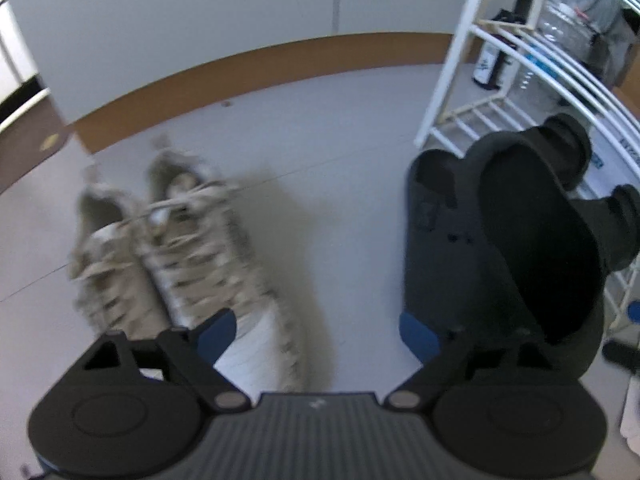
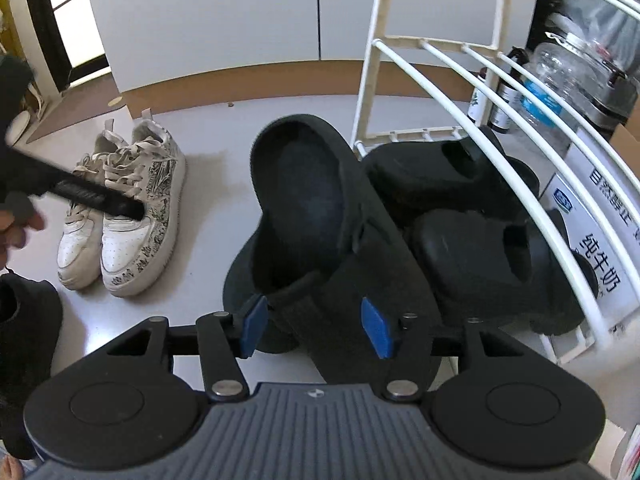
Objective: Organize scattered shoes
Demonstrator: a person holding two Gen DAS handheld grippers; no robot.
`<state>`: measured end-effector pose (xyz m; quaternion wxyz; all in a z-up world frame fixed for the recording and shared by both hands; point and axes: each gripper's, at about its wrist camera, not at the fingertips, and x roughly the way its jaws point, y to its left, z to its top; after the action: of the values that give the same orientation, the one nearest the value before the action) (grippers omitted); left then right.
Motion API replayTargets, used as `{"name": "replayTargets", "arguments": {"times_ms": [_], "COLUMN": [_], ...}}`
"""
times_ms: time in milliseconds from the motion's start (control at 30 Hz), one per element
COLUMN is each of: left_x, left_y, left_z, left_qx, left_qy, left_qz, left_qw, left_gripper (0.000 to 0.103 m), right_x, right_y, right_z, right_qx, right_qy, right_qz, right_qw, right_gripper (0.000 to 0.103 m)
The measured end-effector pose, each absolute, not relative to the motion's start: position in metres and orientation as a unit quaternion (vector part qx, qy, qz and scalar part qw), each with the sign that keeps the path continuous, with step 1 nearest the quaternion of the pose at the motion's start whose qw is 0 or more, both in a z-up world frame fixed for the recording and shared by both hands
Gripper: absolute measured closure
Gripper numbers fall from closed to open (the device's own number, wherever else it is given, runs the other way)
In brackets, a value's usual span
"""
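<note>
A black slipper (image 2: 320,216) is grasped by the right claw (image 2: 314,330), the blue pads being pressed against the two sides of its strap. The slipper's long axis runs straight away from the claw, heel end farthest and raised, the toe end under the claw. Just to its right, two more black slippers (image 2: 472,216) lie side by side on the bottom tier of the white wire rack (image 2: 452,108), the held slipper touching or nearly touching them. The rack therefore lies forward and to the right of the right claw, and it is the right hand that is nearer to it.

The left claw (image 1: 318,334) is released, nothing lying between its spread blue pads. A pair of white sneakers (image 2: 128,216) stands together on the floor (image 2: 208,184), ahead and to the left of the left claw; in the left wrist view the sneakers are smeared by blur, so their exact heading is perhaps best taken from the right wrist view, where the toes point toward the camera.
</note>
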<state>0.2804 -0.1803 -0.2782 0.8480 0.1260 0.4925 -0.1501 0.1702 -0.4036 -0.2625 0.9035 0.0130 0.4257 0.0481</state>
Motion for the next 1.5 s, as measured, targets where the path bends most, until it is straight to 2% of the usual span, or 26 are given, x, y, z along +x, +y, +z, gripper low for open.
{"name": "replayTargets", "arguments": {"times_ms": [167,267,400,467,533,767,833,900,1000,1067,1100,1300,1500], "left_x": [0.302,0.314,0.325,0.331,0.335,0.353,0.355,0.357,0.358,0.358,0.358,0.354,0.349], "left_y": [-0.196,-0.200,-0.203,-0.204,-0.207,-0.221,-0.223,-0.226,-0.226,-0.224,-0.223,-0.229,-0.254], "left_z": [-0.290,-0.299,-0.312,-0.319,-0.325,-0.334,-0.334,-0.333,-0.333,-0.331,-0.330,-0.327,-0.324], "left_qx": [0.121,0.127,0.126,0.118,0.115,0.112,0.106,0.107,0.110,0.105,0.102,0.110,0.121], "left_qy": [0.476,0.469,0.466,0.470,0.470,0.463,0.464,0.462,0.456,0.453,0.452,0.432,0.409], "left_qz": [-0.176,-0.191,-0.205,-0.204,-0.208,-0.221,-0.229,-0.232,-0.236,-0.240,-0.243,-0.273,-0.306], "left_qw": [0.853,0.853,0.852,0.851,0.850,0.851,0.849,0.849,0.851,0.852,0.852,0.852,0.851], "left_gripper": [0.013,0.017,0.022,0.022,0.022,0.022,0.022,0.021,0.021,0.020,0.019,0.015,0.009], "right_x": [0.154,0.147,0.150,0.154,0.159,0.185,0.193,0.196,0.204,0.207,0.208,0.201,0.180], "right_y": [-0.406,-0.403,-0.381,-0.365,-0.352,-0.324,-0.314,-0.310,-0.320,-0.329,-0.333,-0.368,-0.372], "right_z": [-0.278,-0.286,-0.283,-0.281,-0.284,-0.307,-0.321,-0.328,-0.317,-0.308,-0.304,-0.270,-0.271], "right_qx": [0.005,-0.009,-0.101,-0.156,-0.198,-0.299,-0.342,-0.379,-0.325,-0.277,-0.254,-0.105,-0.062], "right_qy": [0.402,0.389,0.360,0.350,0.342,0.365,0.385,0.383,0.407,0.422,0.429,0.450,0.476], "right_qz": [0.052,0.062,0.081,0.094,0.108,0.110,0.101,0.083,0.084,0.084,0.084,0.071,0.079], "right_qw": [0.914,0.919,0.924,0.919,0.912,0.875,0.851,0.838,0.850,0.859,0.863,0.884,0.874], "right_gripper": [0.045,0.045,0.045,0.034,0.029,0.032,0.036,0.057,0.070,0.086,0.089,0.091,0.091]}}
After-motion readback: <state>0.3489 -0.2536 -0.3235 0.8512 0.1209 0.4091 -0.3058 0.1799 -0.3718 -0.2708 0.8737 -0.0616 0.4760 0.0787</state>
